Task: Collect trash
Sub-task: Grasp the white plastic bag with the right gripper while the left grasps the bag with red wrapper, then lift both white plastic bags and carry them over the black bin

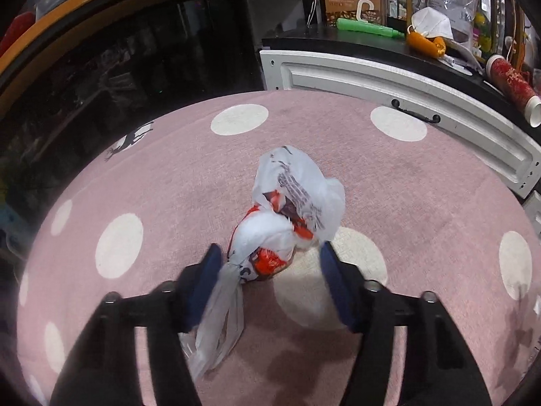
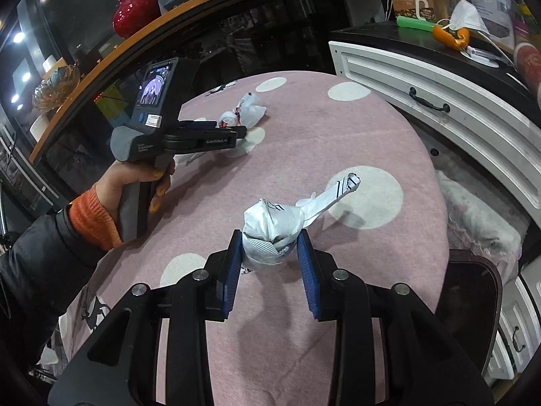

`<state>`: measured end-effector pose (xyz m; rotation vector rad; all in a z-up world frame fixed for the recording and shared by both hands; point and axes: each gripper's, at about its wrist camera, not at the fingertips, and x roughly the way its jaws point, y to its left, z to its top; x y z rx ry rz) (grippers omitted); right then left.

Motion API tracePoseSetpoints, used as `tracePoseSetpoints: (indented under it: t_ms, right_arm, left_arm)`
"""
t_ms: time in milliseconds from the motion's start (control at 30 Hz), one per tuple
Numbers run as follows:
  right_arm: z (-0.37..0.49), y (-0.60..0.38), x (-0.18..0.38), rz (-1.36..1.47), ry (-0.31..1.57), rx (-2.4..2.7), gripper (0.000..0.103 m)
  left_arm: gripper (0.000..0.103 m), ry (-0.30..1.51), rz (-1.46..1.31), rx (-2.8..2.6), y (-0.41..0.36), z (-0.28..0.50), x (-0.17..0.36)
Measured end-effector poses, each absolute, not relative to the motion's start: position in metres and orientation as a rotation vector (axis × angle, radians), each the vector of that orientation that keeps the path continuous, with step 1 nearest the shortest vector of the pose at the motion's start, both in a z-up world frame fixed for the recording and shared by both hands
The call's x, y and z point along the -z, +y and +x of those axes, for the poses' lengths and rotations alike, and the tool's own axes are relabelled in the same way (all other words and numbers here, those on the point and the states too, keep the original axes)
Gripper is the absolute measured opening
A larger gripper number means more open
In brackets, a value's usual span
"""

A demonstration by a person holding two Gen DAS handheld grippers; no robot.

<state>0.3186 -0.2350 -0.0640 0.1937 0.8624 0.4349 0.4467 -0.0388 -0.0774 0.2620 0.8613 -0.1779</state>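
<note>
The left gripper (image 1: pixel 270 250) stood wide around a knotted bag (image 1: pixel 287 216) on the far left of the pink tablecloth (image 1: pixel 422 203); squeezing its knot seemed wisest. The right gripper (image 2: pixel 270 240) pinched a nearer wrapper (image 2: pixel 274 223).

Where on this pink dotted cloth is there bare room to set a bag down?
Free patches: the far stretch of the pink cloth toward the white drawer front, and the near strip behind the right gripper. Crowded: the left side, where the left gripper straddles the red-printed bag, and the middle around the white tied bag.
</note>
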Motion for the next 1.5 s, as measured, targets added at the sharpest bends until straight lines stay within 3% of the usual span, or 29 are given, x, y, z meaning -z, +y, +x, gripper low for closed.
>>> tracePoseSetpoints:
  t_ms: [33,233,967,1500]
  right_arm:
    - [0.317,-0.237,0.064,0.194,0.858,-0.427,0.033]
    - [0.308,-0.248,0.063,0.207,0.833,-0.407,0.033]
    - [0.236,-0.263,0.056,0.198,0.772,-0.385,0.033]
    - [0.171,-0.303,0.054,0.193,0.745,-0.322,0.033]
  left_arm:
    - [0.033,0.858,0.259,0.167,-0.039,0.446,0.077]
    - [0.027,0.819,0.212,0.153,-0.036,0.427,0.065]
    - [0.026,0.698,0.090,0.181,-0.021,0.260,0.028]
    - [0.026,0.592,0.132,0.322,-0.071,0.167,0.017]
